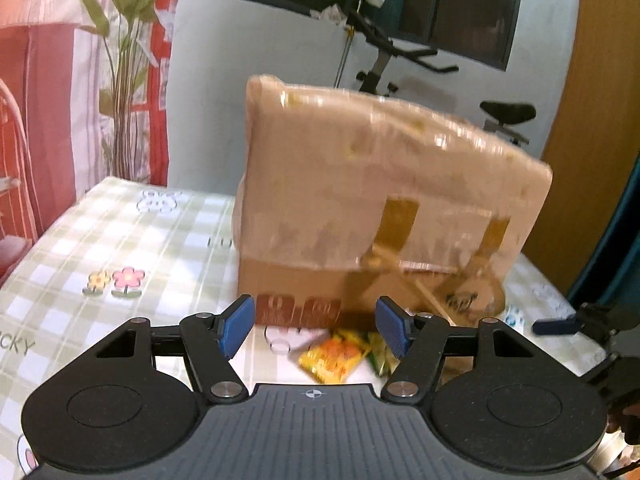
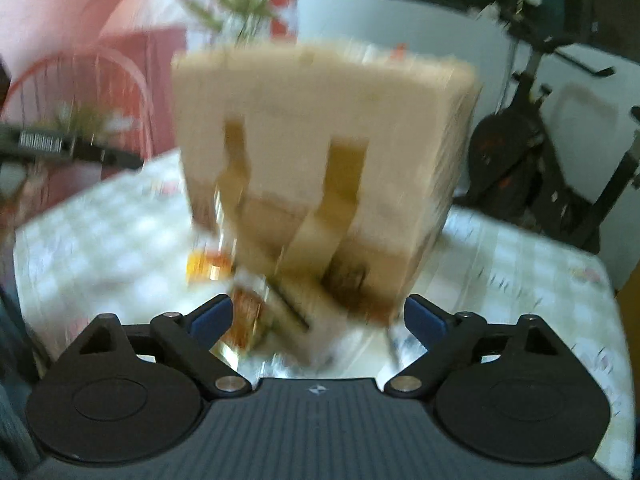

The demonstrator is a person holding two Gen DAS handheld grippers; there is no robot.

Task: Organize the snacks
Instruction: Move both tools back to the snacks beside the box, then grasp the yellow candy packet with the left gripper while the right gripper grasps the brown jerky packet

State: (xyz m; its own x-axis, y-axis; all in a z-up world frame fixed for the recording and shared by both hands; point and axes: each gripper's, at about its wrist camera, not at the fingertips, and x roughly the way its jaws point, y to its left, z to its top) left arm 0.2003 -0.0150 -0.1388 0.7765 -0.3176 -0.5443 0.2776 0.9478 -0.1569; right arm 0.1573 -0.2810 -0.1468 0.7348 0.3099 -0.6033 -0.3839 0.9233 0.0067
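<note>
The yellow snack packet [image 1: 326, 360] was seen lying on the bed [image 1: 120, 240], just ahead of and between the parted, empty pads of the left gripper [image 1: 316, 326], before the cardboard box [image 1: 380, 200]. The right gripper [image 2: 318, 320] was likewise held apart and empty, further off.

Home room, exercise bike [image 1: 384, 60], checked tablecloth [image 1: 120, 240], potted plant [image 1: 124, 80]

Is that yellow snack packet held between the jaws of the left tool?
No: the yellow snack packet lies on the checked cloth before the cardboard box, and the left gripper has its jaws apart, touching nothing.
</note>
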